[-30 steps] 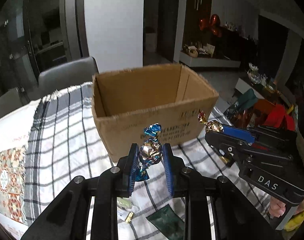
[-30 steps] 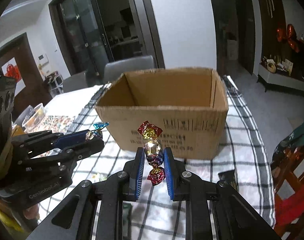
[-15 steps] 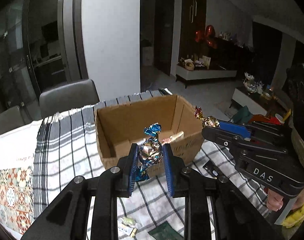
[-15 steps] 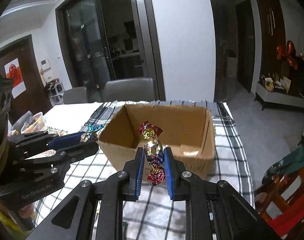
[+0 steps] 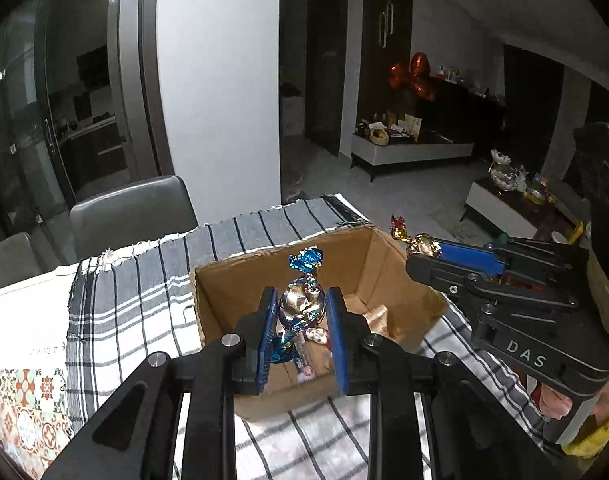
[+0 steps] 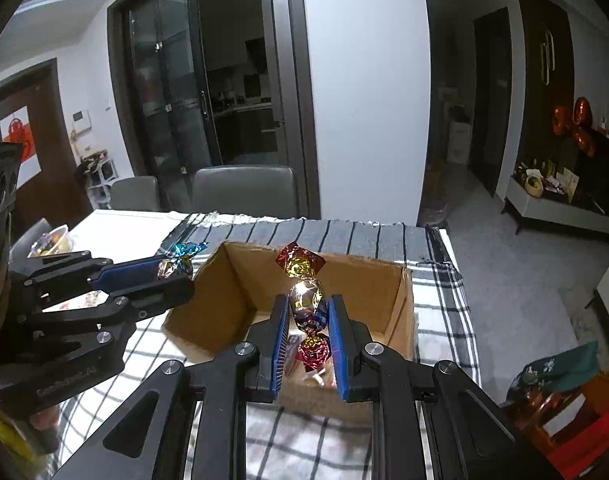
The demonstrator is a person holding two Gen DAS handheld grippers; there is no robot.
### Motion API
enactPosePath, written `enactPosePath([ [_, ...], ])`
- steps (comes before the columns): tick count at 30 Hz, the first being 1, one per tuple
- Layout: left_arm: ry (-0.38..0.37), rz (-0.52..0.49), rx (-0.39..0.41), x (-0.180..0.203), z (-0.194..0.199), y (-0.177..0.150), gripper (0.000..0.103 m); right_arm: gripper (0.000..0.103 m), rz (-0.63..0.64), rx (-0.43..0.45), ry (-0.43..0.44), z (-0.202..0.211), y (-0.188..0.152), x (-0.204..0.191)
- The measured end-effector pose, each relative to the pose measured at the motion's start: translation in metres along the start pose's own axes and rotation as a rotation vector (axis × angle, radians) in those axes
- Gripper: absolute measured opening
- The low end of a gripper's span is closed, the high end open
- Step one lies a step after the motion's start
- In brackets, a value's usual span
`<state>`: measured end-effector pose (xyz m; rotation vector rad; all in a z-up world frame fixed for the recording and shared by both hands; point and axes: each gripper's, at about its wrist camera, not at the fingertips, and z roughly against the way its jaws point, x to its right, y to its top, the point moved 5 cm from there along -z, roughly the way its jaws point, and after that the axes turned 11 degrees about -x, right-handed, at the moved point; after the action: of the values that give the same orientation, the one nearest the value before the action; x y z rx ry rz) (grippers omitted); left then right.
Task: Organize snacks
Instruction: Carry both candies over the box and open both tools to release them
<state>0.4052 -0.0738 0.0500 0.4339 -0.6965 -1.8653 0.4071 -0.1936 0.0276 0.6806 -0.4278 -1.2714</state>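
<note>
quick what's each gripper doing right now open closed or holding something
Left gripper: shut on the blue-wrapped candy.
Right gripper: shut on the red-wrapped candy.

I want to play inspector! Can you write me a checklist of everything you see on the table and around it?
Surface: checked tablecloth on the table.
Job's things: open cardboard box with a few wrapped snacks inside; blue-ended candy; red-ended candy.
Clutter: food container at the table's far left.
Grippers: left gripper shut on blue-ended candy; right gripper shut on red-ended candy; both in front of the box.
Cables: nothing seen.
Surroundings: grey chairs, glass doors, sideboard.
</note>
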Motion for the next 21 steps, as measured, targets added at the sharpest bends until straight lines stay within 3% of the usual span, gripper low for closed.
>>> enactPosePath([
  [7, 0.031, 0.024, -0.042, -0.014, -0.033, 0.017, 0.025, 0.021, -0.010, -0.033, -0.021, -0.026, 0.016, 0.007],
  [8, 0.049, 0.031, -0.046, -0.017, -0.038, 0.020, 0.029, 0.021, -0.010, -0.035, -0.024, -0.028, 0.017, 0.007],
  [9, 0.062, 0.038, -0.051, -0.019, -0.040, 0.021, 0.044, 0.022, -0.011, -0.035, -0.035, -0.031, 0.018, 0.010],
  [10, 0.071, 0.049, -0.054, -0.022, -0.042, 0.021, 0.051, 0.025, -0.013, -0.040, -0.045, -0.032, 0.017, 0.012],
  [11, 0.074, 0.061, -0.050, -0.023, -0.041, 0.020, 0.057, 0.037, -0.020, -0.045, -0.056, -0.033, 0.017, 0.015],
  [12, 0.076, 0.070, -0.045, -0.025, -0.039, 0.018, 0.057, 0.045, -0.034, -0.039, -0.063, -0.033, 0.015, 0.018],
  [21, 0.122, 0.090, -0.022, -0.004, -0.001, -0.017, 0.057, 0.045, -0.014, -0.024, -0.027, -0.006, -0.020, 0.016],
])
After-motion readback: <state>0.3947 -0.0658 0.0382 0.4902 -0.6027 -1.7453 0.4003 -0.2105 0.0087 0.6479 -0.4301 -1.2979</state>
